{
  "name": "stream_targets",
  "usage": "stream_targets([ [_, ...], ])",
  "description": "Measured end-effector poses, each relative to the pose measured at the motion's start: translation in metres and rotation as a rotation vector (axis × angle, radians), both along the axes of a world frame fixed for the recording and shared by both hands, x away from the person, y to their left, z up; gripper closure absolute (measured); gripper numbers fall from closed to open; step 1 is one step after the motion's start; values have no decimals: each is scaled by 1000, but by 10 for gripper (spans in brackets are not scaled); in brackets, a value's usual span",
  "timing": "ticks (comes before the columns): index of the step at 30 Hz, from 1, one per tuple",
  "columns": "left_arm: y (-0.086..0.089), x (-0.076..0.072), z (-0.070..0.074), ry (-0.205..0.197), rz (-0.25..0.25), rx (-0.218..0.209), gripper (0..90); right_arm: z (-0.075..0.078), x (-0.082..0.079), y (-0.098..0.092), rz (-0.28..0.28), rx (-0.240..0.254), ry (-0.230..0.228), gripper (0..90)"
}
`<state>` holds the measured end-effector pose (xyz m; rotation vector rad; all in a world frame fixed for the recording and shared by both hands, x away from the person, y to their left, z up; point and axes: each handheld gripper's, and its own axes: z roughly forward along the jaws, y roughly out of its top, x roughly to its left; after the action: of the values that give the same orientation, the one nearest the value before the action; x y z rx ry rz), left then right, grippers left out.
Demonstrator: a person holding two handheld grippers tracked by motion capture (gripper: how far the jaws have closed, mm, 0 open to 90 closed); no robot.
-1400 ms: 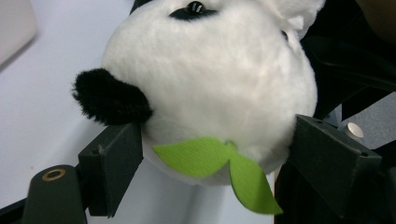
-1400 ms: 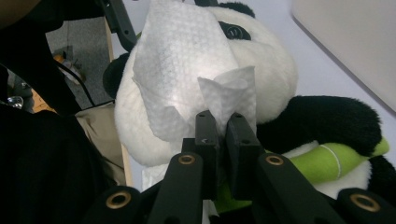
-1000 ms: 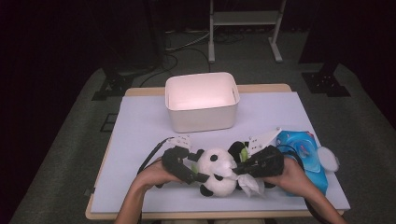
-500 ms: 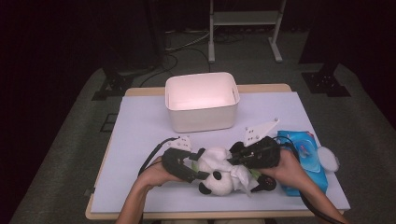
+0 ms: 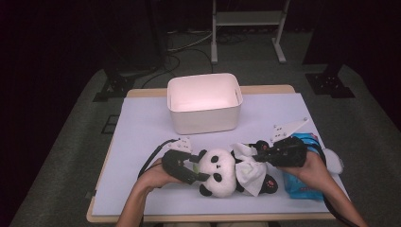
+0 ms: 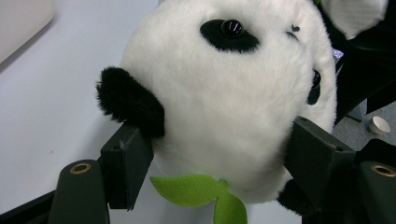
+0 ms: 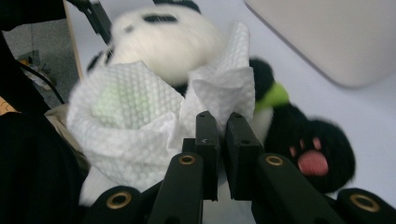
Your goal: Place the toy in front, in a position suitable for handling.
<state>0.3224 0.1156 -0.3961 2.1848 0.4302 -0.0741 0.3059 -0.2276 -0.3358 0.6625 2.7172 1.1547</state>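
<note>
So the left gripper (image 5: 201, 176) has just closed its jaws and now pinches the plush panda (image 5: 222, 171) by the head, one pad under its black ear, the other on the far cheek. The right gripper (image 5: 255, 155) is clamped nearly shut on a corner of the white wipe (image 5: 248, 171), which is draped over the panda's belly right in front of its jaws. The white bin (image 5: 204, 101) sits well beyond both grippers.

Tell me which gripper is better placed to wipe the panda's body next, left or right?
Probably the right. The right gripper has its jaws shut on the white wipe, draped over the panda. The left gripper clamps the panda's head, steadying it.
</note>
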Motion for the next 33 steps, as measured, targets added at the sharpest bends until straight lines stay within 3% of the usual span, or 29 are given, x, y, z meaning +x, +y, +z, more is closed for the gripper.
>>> stream_targets([
  [7,2,2,-1,31,-2,-5,236,-17,5,-12,-24,3,38,838],
  [13,4,6,-4,103,31,-20,110,-22,-1,-1,36,-21,45,838],
  [16,3,7,-5,125,34,-35,87,-24,-7,7,60,-60,24,839],
  [22,-5,11,-13,197,9,-60,27,-28,-12,3,102,-44,40,841],
  [25,-10,11,-14,176,-1,-43,26,-29,-12,3,92,-34,43,841],
  [28,-9,11,-11,149,6,-42,131,-28,-10,4,79,-20,43,841],
  [30,-7,10,-9,109,12,-47,209,-27,-6,4,76,-8,43,842],
  [33,-7,10,-6,67,14,-39,255,-25,-3,6,72,5,44,842],
])
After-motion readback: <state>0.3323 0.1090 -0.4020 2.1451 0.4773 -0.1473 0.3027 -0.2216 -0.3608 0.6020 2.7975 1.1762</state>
